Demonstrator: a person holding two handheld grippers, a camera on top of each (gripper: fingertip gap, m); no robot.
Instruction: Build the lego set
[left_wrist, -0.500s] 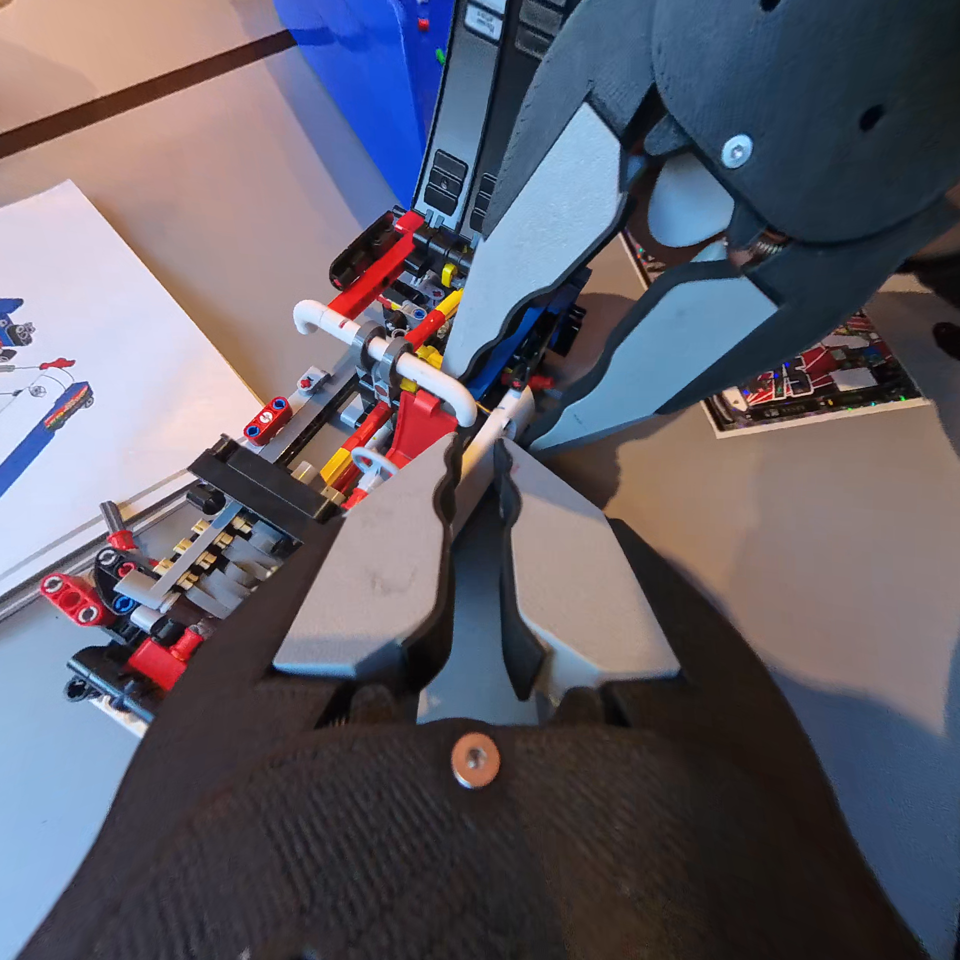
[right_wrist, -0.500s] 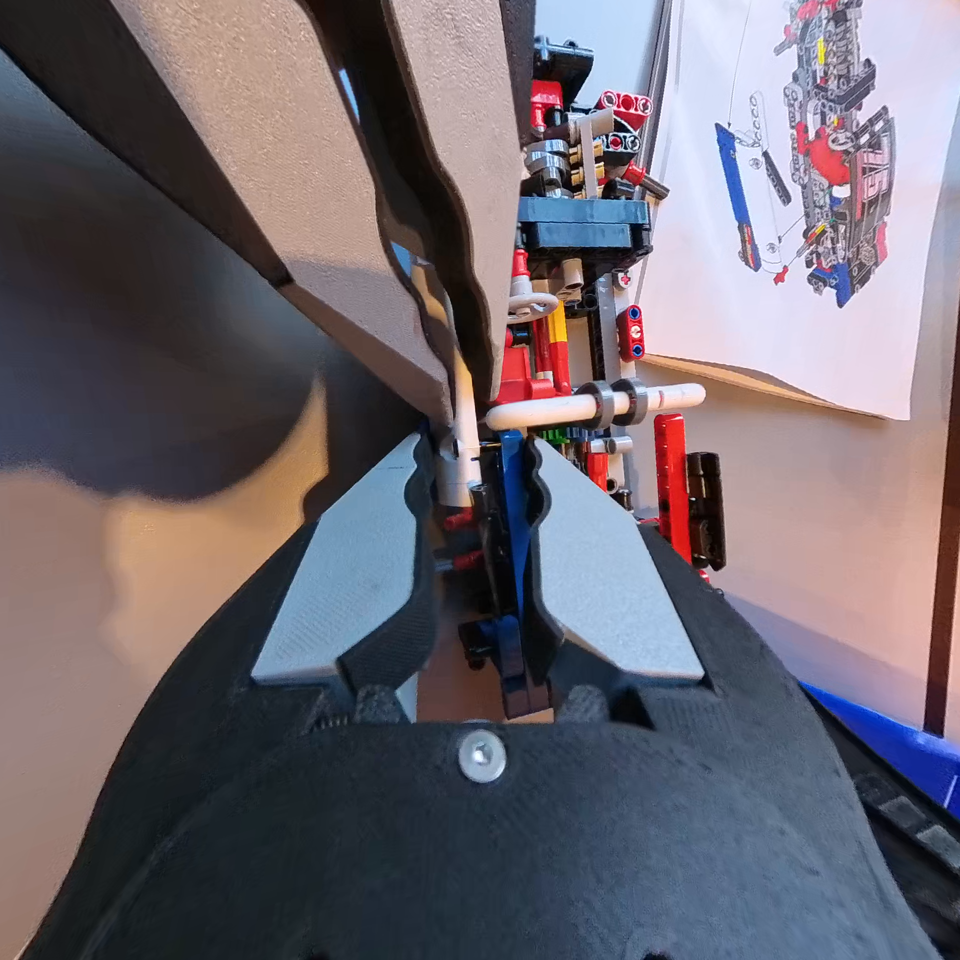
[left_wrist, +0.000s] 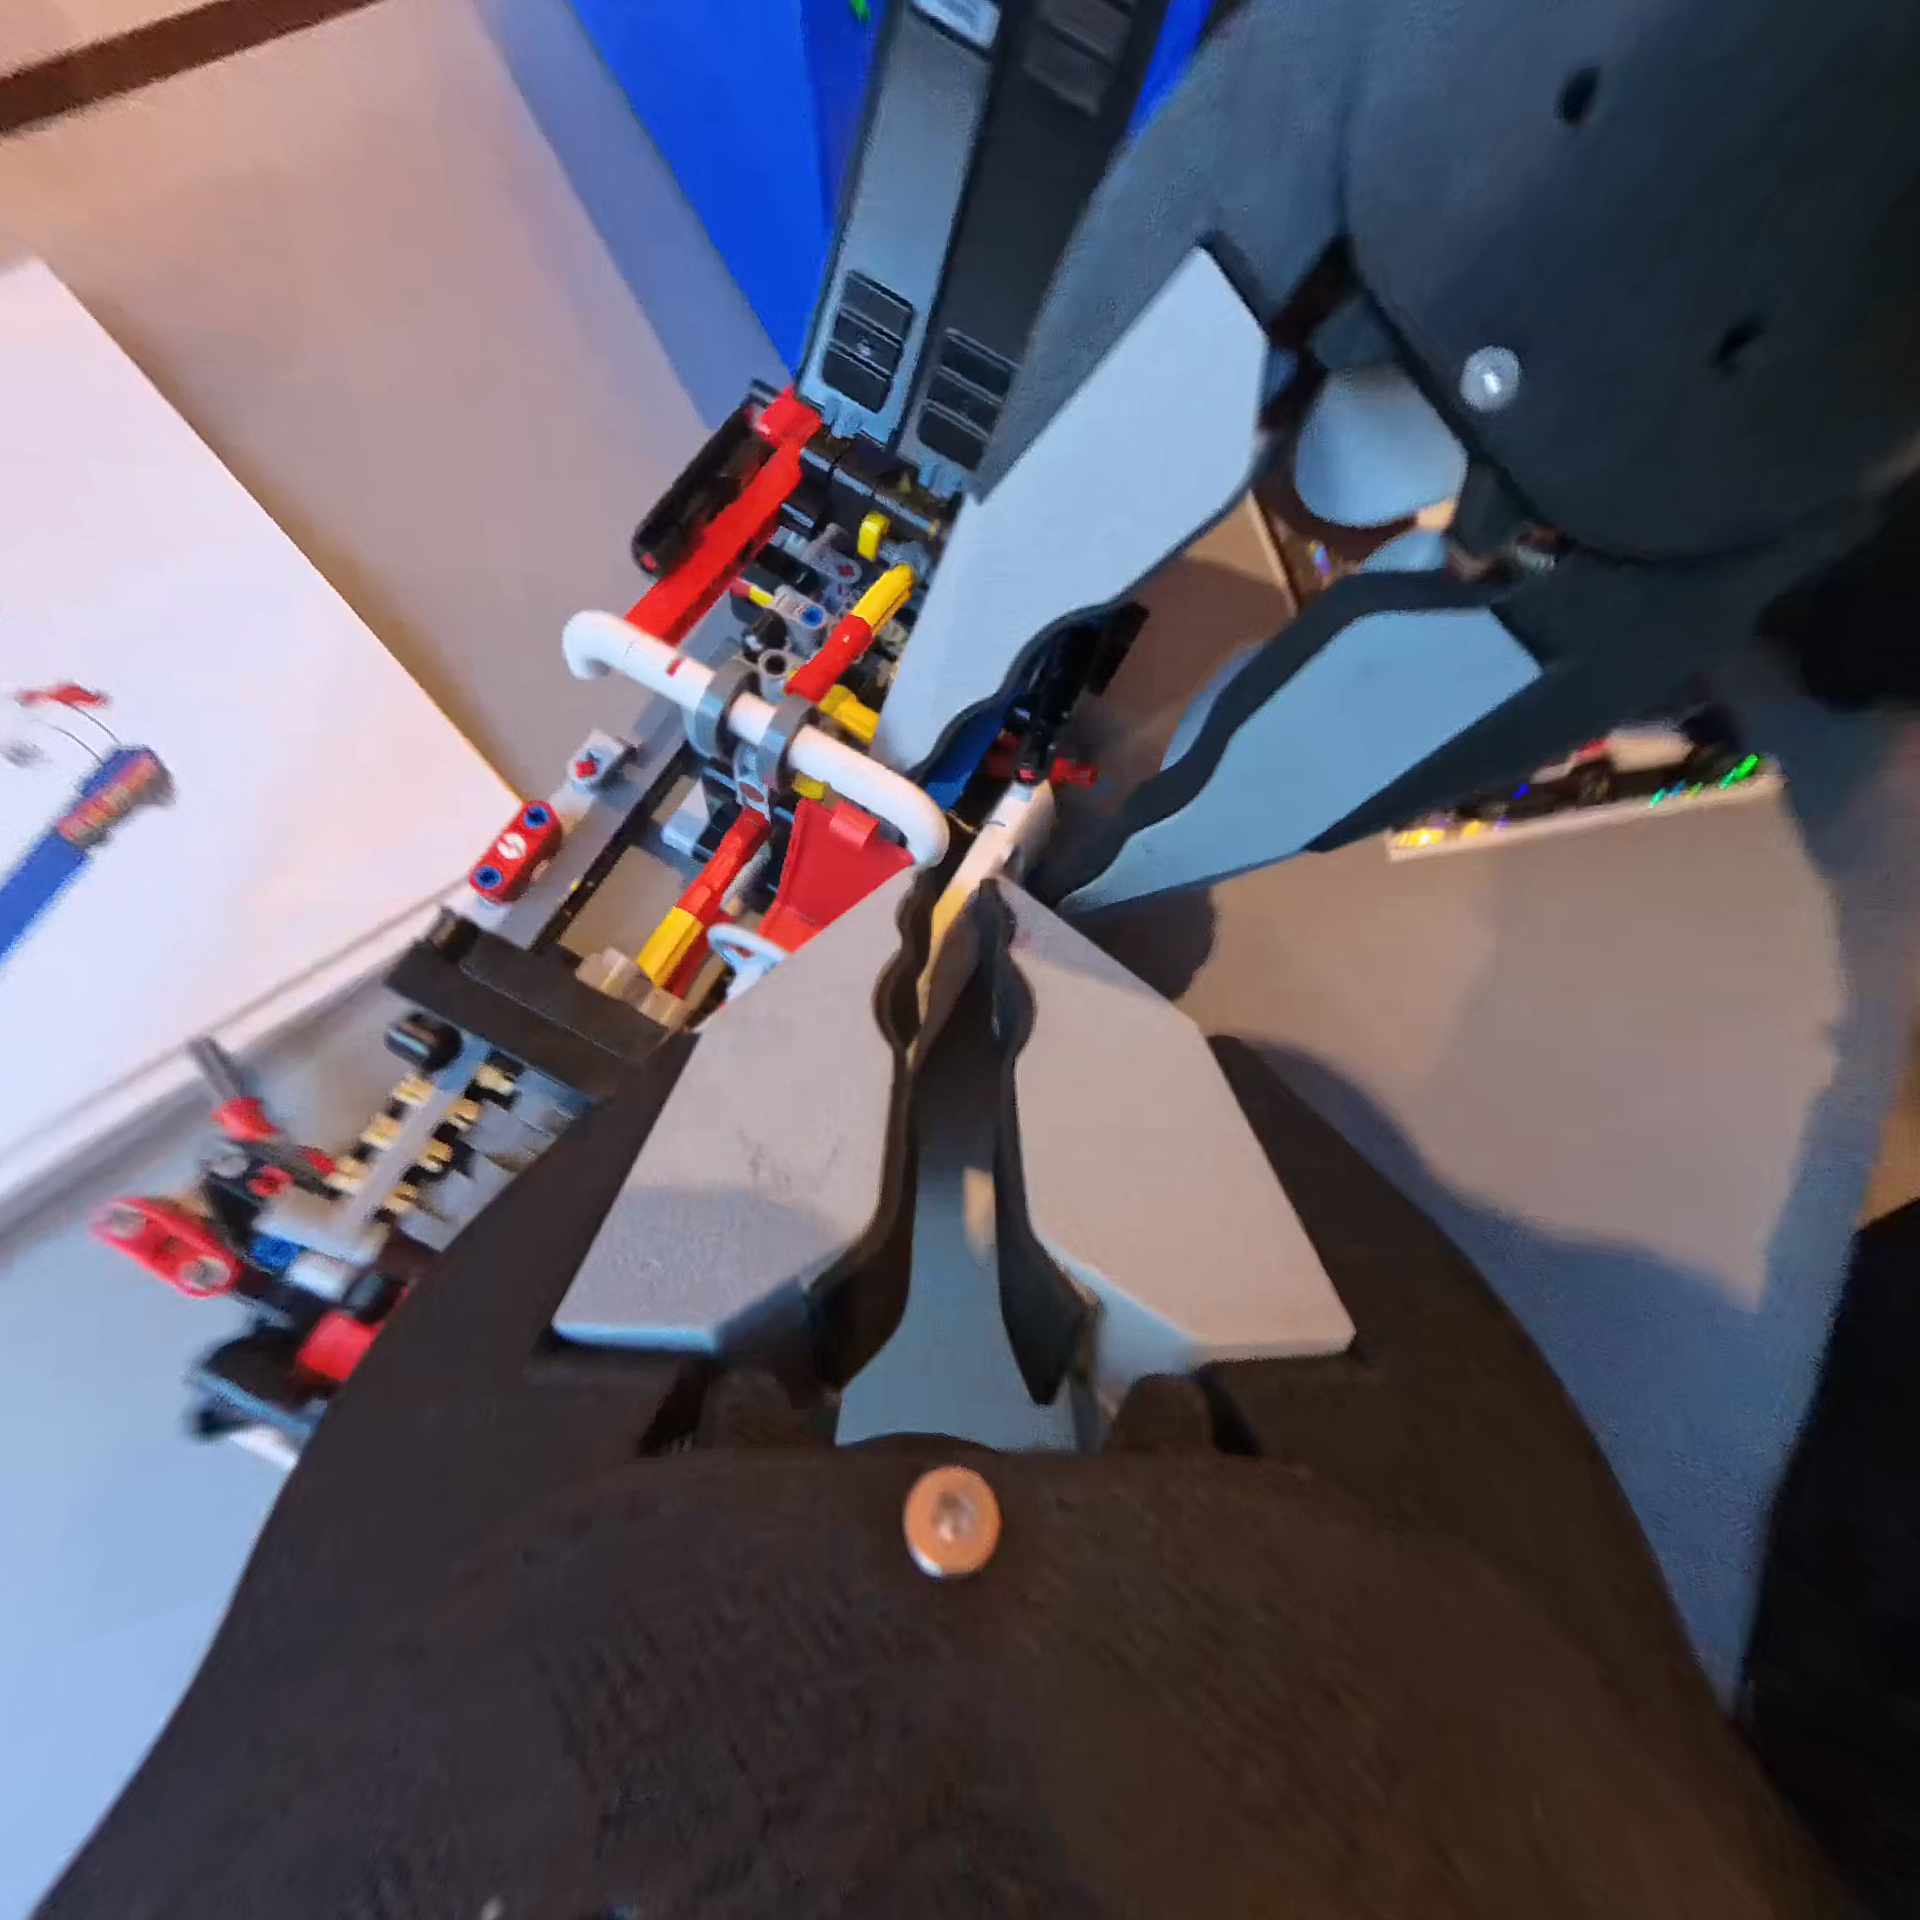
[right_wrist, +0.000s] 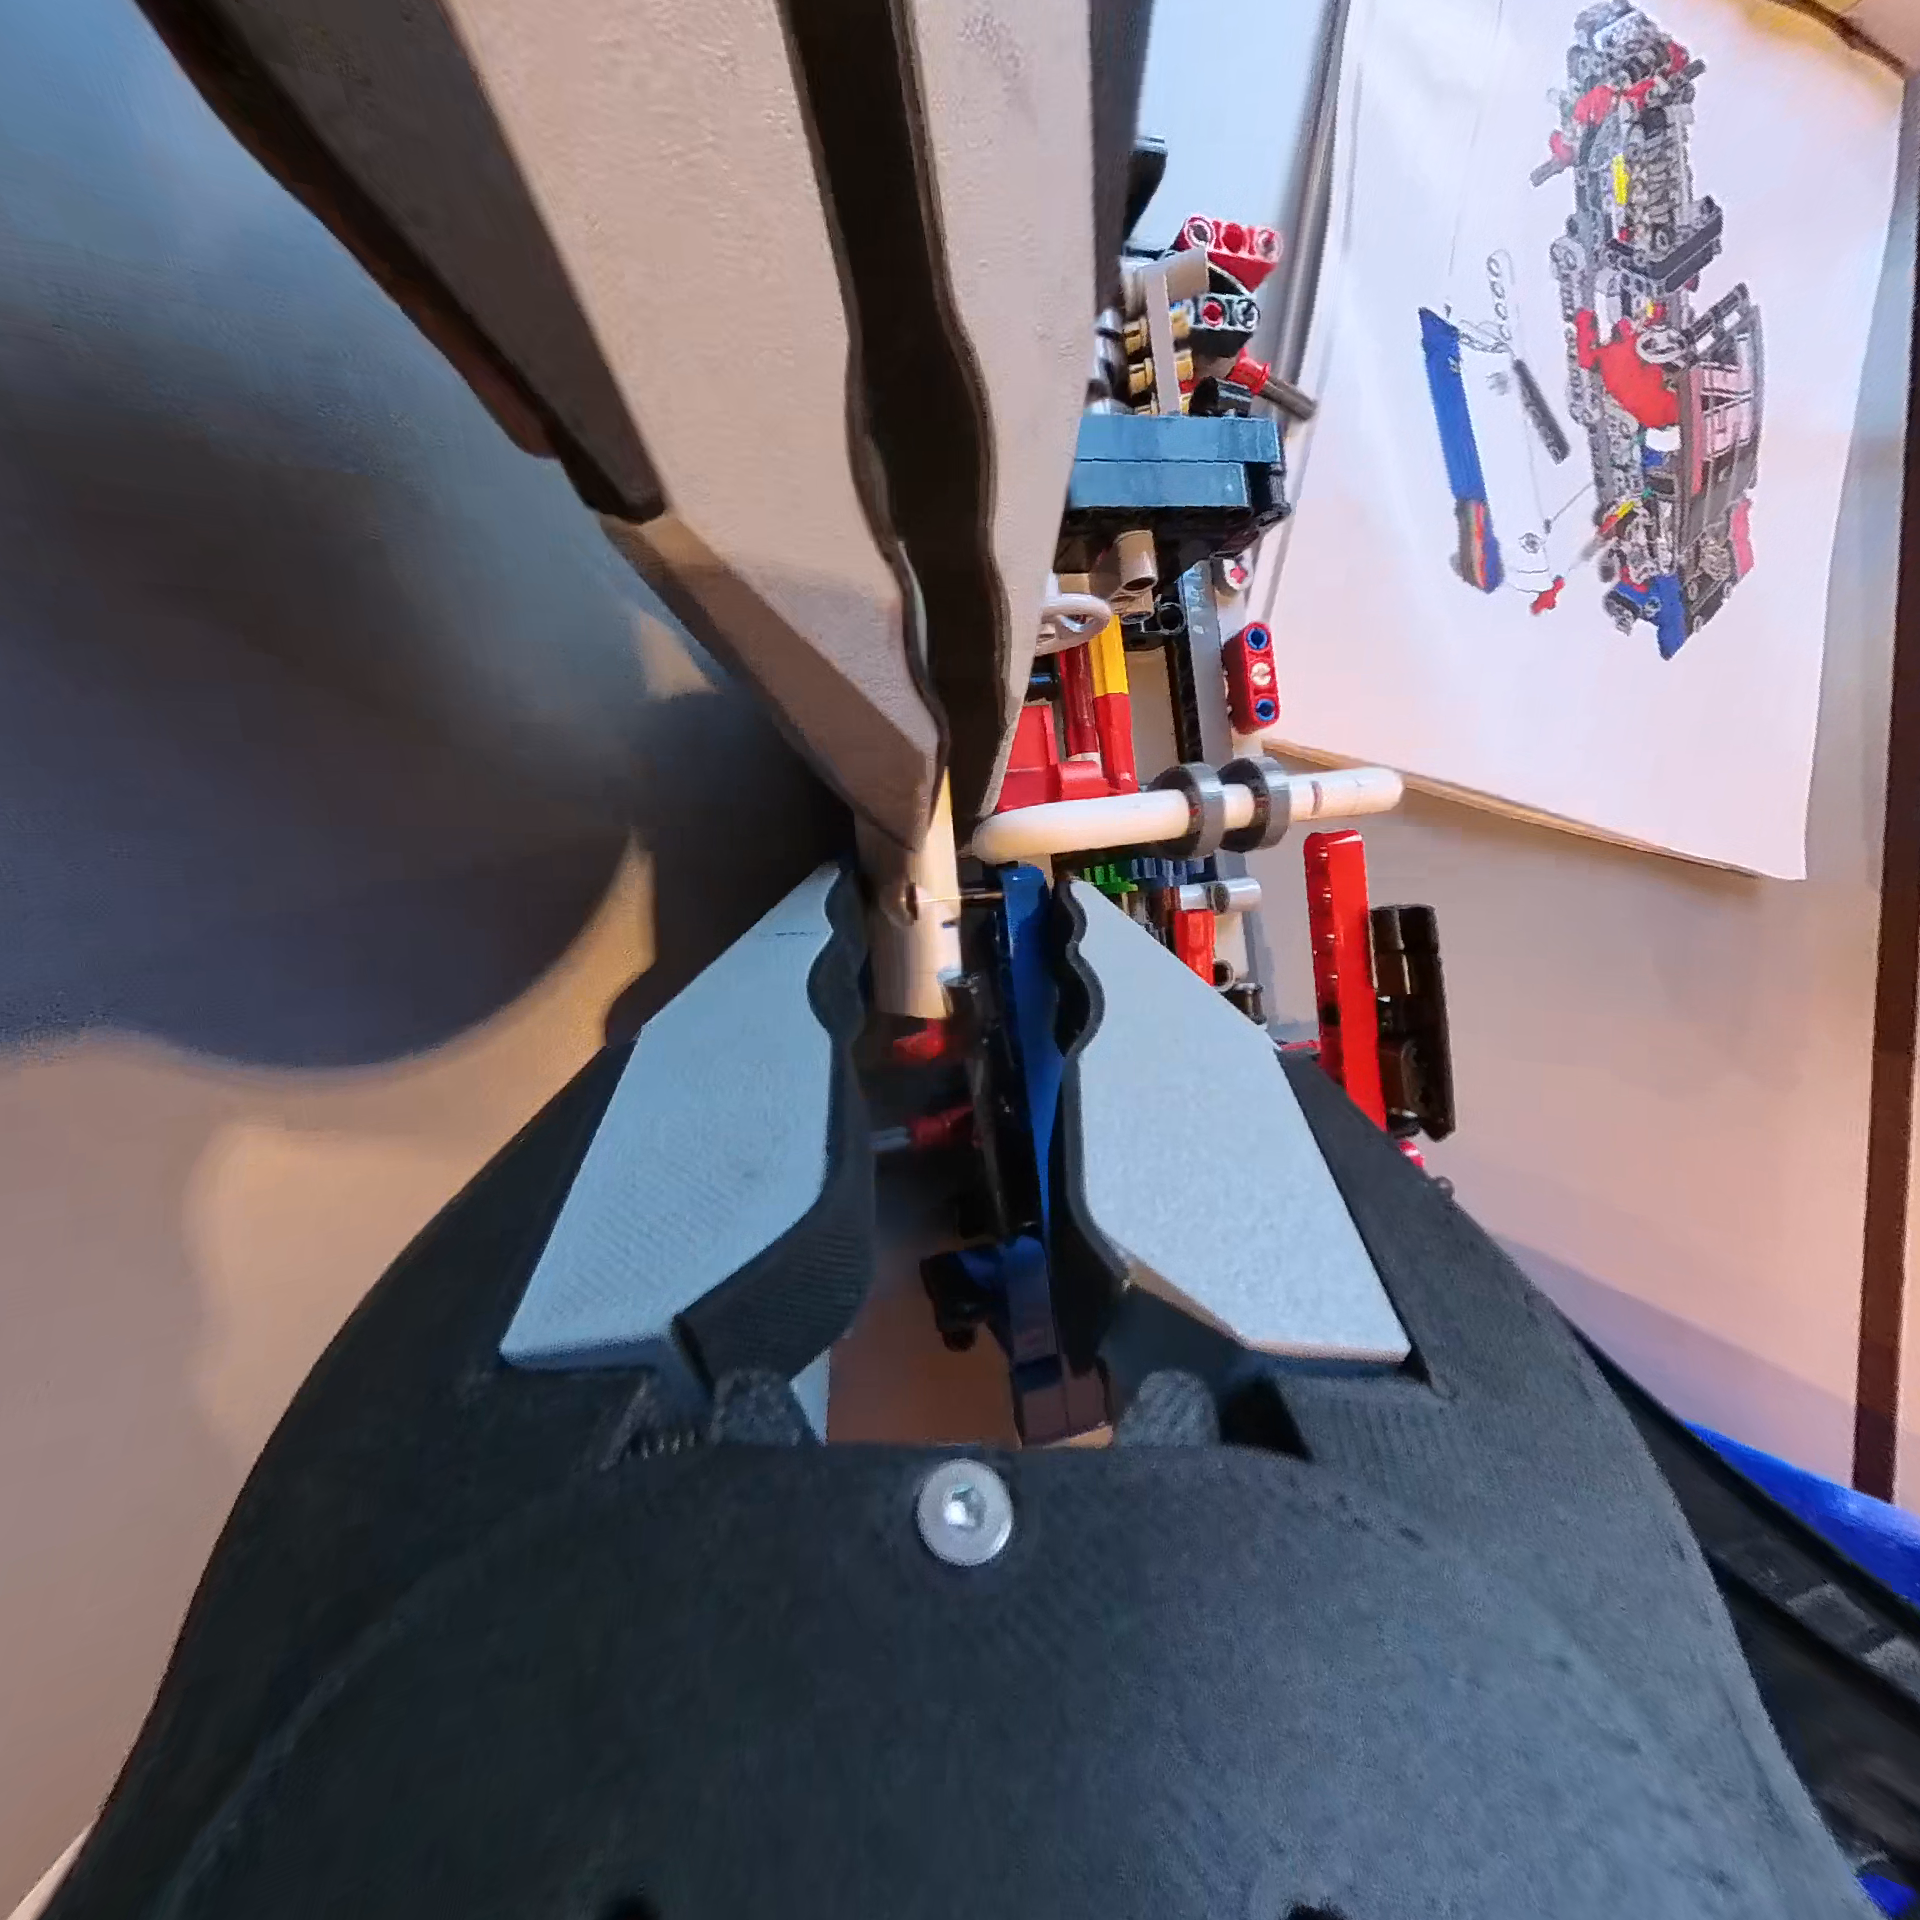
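Little has shifted vs the earlier frames: both grippers sit on the model as before, cameras a touch closer, left view now motion-blurred.

Containers: blue plastic bin (left_wrist: 717, 156) at the far end of the model; its contents are out of shot, can't tell.

Left gripper (left_wrist: 951, 914): jaws nearly closed, pinching a thin white beam (left_wrist: 1023, 821) at the model's near edge. Right gripper (right_wrist: 961, 935): jaws narrowly apart, clamped on a blue-and-black side panel (right_wrist: 1023, 1039) of the model; in my left wrist view it comes in from upper right.

Left view only: flat sticker sheet (left_wrist: 1579, 805) w/ shiny edge, lying on the beige tabletop (left_wrist: 1507, 1039) to the right. Right view only: full drawing on the white instruction sheet (right_wrist: 1558, 520); left view catches just its corner.

Task item: multicoloured Technic-type lego vehicle chassis (left_wrist: 727, 748), lying on the tabletop between the instruction sheet and the grippers. Grey frame, red and yellow beams, white curved tube (left_wrist: 758, 727) across it w/ two grey collars, black block (right_wrist: 1174, 468) midway, small red connector (right_wrist: 1252, 675) on the side rail. Partly built; far end detail blurred.
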